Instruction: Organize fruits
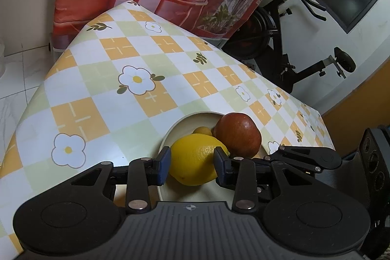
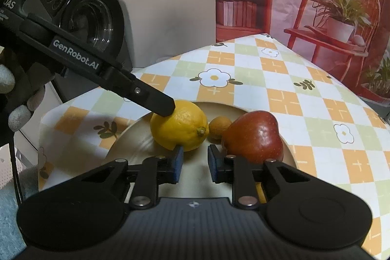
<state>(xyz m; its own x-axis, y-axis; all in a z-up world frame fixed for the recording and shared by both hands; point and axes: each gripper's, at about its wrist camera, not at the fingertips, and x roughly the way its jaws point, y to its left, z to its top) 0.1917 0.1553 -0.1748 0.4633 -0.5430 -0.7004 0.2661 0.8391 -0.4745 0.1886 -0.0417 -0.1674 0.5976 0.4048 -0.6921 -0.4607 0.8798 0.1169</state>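
A yellow lemon point(image 1: 195, 160) point(image 2: 178, 128) lies in a cream plate point(image 1: 195, 116) point(image 2: 136, 150), beside a red apple point(image 1: 238, 135) point(image 2: 256, 138) and a small orange fruit point(image 1: 202, 130) point(image 2: 219, 126). My left gripper point(image 1: 192, 162) is shut on the lemon, with a blue pad pressed against each side. The right wrist view shows one of its fingers point(image 2: 156, 99) touching the lemon's top left. My right gripper point(image 2: 195, 162) hovers over the plate's near part, in front of the lemon and apple. Its pads stand close together with nothing between them. A bit of something yellow point(image 2: 260, 191) shows under its right finger.
The plate sits on a table with an orange, green and white checked flower cloth point(image 1: 121, 89) point(image 2: 304, 101). A gloved hand point(image 2: 14, 99) holds the left gripper. A washing machine point(image 2: 97, 23) stands left of the table, an exercise bike point(image 1: 280, 40) beyond its right edge.
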